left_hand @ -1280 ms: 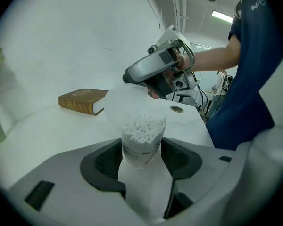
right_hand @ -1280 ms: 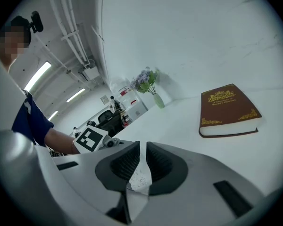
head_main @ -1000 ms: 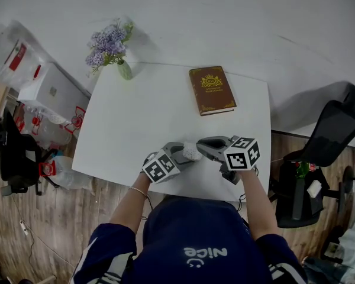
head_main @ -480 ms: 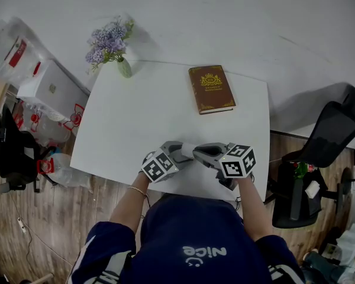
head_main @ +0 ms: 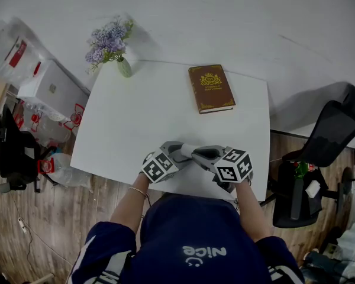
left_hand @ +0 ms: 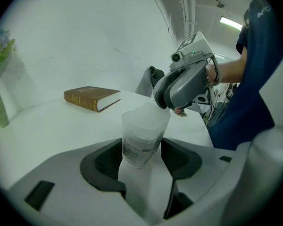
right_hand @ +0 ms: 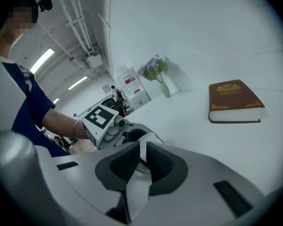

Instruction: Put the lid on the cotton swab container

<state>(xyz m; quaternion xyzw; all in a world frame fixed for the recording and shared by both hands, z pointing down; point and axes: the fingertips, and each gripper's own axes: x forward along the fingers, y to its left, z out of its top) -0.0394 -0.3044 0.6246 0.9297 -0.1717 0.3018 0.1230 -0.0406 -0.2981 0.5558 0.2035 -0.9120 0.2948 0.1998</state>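
Observation:
A translucent cotton swab container (left_hand: 141,142) with a printed label stands upright near the table's front edge, and my left gripper (left_hand: 141,149) is shut on its lower body. In the head view the container (head_main: 188,150) shows as a pale patch between my left gripper (head_main: 181,153) and my right gripper (head_main: 196,153), which meet tip to tip. My right gripper (right_hand: 142,147) is shut on the thin translucent lid (right_hand: 142,150). The frosted lid (left_hand: 148,113) rests at the container's mouth, right under the right gripper (left_hand: 167,98); whether it is fully seated I cannot tell.
A brown book (head_main: 211,89) lies flat at the back right of the white table (head_main: 136,117). A green vase of purple flowers (head_main: 110,45) stands at the back left corner. A black chair (head_main: 337,129) is off the table's right side, with boxes and clutter on the floor at the left.
My right gripper has moved left with the lid, closing the gap until its tips meet the container held by my left gripper. The left gripper has stayed in place.

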